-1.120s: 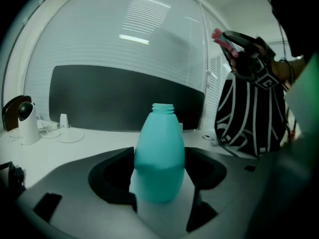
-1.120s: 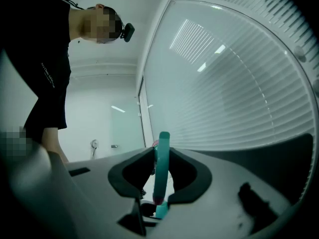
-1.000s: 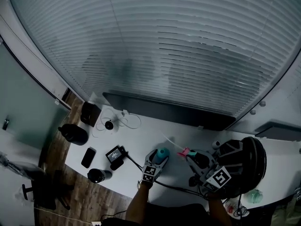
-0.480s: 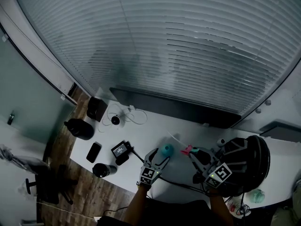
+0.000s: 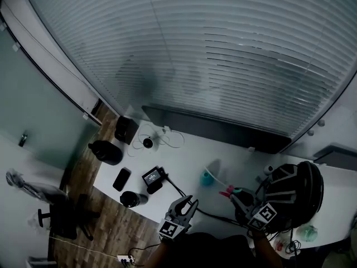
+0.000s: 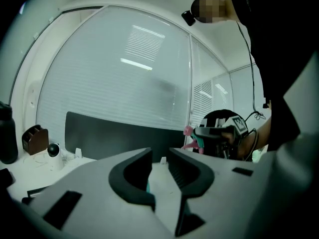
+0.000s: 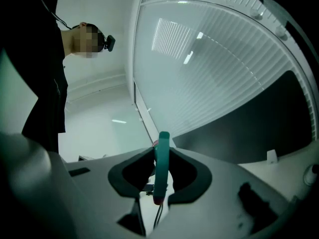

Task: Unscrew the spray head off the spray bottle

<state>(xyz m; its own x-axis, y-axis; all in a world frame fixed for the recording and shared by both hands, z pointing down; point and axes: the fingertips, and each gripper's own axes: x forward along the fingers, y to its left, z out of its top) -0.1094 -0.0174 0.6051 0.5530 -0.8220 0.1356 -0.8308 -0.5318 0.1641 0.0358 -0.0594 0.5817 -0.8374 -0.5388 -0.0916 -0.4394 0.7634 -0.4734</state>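
Evidently separated: head off, bottle let go

Right gripper (image 5: 237, 196) jaws are clamped on the teal spray head (image 7: 161, 166), held edge-on between the pads. Left gripper (image 5: 188, 201) jaws are closing with nothing between them. A second ago they stood wide around the spray bottle (image 5: 207, 178) and have since drawn back toward the person. Bottle stands alone on the white table (image 5: 184, 161), apart from both grippers. Judgement: unscrewing done; only setting the head down remains.

Teal spray bottle (image 5: 207, 178) on white table (image 5: 184, 162), centre. Teal spray head (image 5: 231, 192) with pink trigger, near right. Black jug (image 5: 105, 152), far left; brown wood-grain floor (image 5: 111, 228), near left; pale grey striped blinds (image 5: 223, 49), far.
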